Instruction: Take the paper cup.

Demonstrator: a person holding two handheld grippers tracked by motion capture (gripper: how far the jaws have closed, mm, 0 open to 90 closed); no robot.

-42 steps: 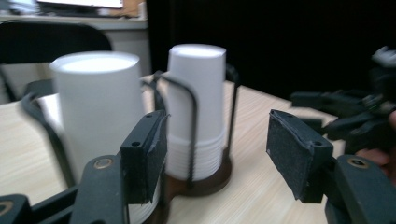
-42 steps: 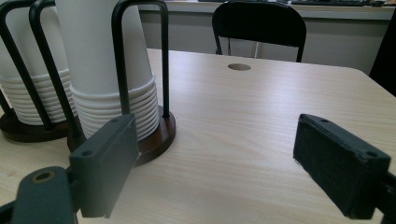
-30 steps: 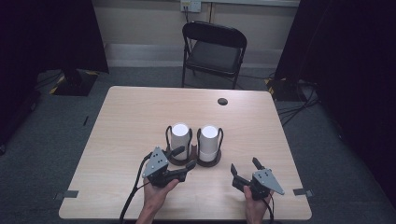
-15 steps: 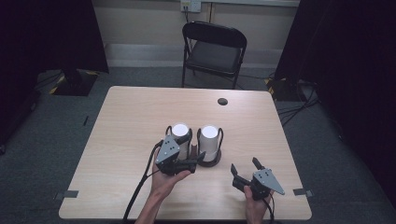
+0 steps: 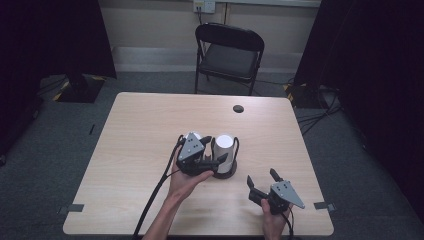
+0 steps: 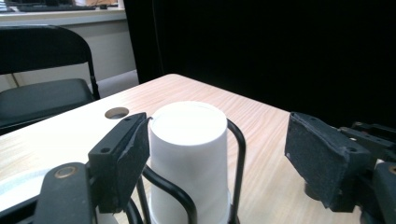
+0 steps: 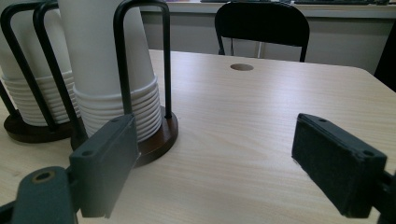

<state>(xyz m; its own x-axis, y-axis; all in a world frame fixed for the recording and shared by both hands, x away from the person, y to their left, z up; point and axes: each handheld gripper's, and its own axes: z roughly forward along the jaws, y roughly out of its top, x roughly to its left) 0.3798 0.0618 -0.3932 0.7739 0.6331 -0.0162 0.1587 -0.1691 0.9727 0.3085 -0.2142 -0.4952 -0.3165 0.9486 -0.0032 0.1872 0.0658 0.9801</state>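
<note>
Two stacks of white paper cups stand in black wire holders on dark round bases at mid-table. My left gripper (image 5: pixel 214 150) hangs over the left stack (image 5: pixel 196 135) and reaches toward the right stack (image 5: pixel 225 143). In the left gripper view the top cup (image 6: pixel 189 140) stands between the jaws of that gripper (image 6: pixel 224 158). The left pad lies against it, the right pad is well clear, and the jaws have just been closing. My right gripper (image 5: pixel 262 177) rests open and empty near the front edge. The right gripper view shows its jaws (image 7: pixel 224 163) beside the nearer stack (image 7: pixel 107 56).
The wooden table (image 5: pixel 140 130) has a round cable hole (image 5: pixel 238 108) at the back right. A black folding chair (image 5: pixel 230 50) stands behind it. The left gripper's cable (image 5: pixel 155 195) trails to the front edge. The holder's base (image 7: pixel 161 135) lies close to the right gripper's left jaw.
My left gripper has moved up and to the right, from in front of the left stack to over it, reaching the right stack; its jaws stand wider. The right gripper has stayed put.
</note>
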